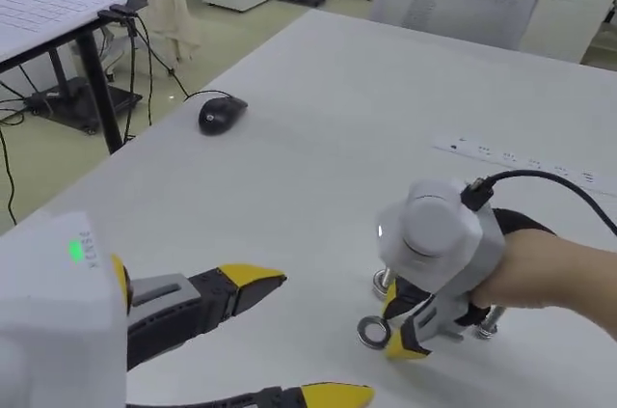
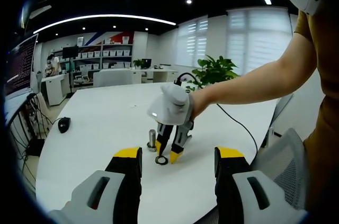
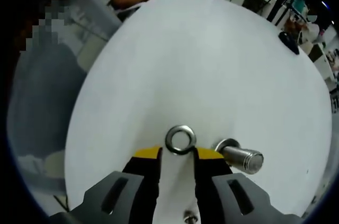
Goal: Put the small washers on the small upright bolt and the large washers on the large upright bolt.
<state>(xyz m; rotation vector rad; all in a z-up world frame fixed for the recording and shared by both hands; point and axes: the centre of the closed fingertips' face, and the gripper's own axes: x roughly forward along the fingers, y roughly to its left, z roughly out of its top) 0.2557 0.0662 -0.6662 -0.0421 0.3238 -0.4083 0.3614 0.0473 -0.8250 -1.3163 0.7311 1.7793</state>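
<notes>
1. Desk (image 1: 366, 128): white top, wide and bare across most of its surface; it carries every item below.

2. Left gripper (image 1: 323, 336): at the near left of the head view, held above the desk edge. Black jaws with yellow tips, spread wide with nothing between them. They point across at the right gripper and the parts, well apart from them.

3. Right gripper (image 3: 178, 155): held in a hand (image 1: 540, 273) at the near right, angled down so its yellow tips reach the desk surface. The jaws are parted by about the width of the washer and pinch nothing (whether a tip touches the ring, I cannot tell).

4. Mouse (image 1: 222, 114): black, near the far left edge of the desk, well apart from the work.

5. Large bolt (image 3: 241, 159): silver, upright on a broad round base, just beside the right gripper's tips. In the right gripper view it stands to the right of the right-hand jaw.

6. Washer (image 3: 180, 139): silver ring, lying flat on the desk. It sits at the mouth of the right gripper's jaws, centred on the gap and just ahead of the two yellow tips, and near the large bolt's base but apart from it.
</notes>
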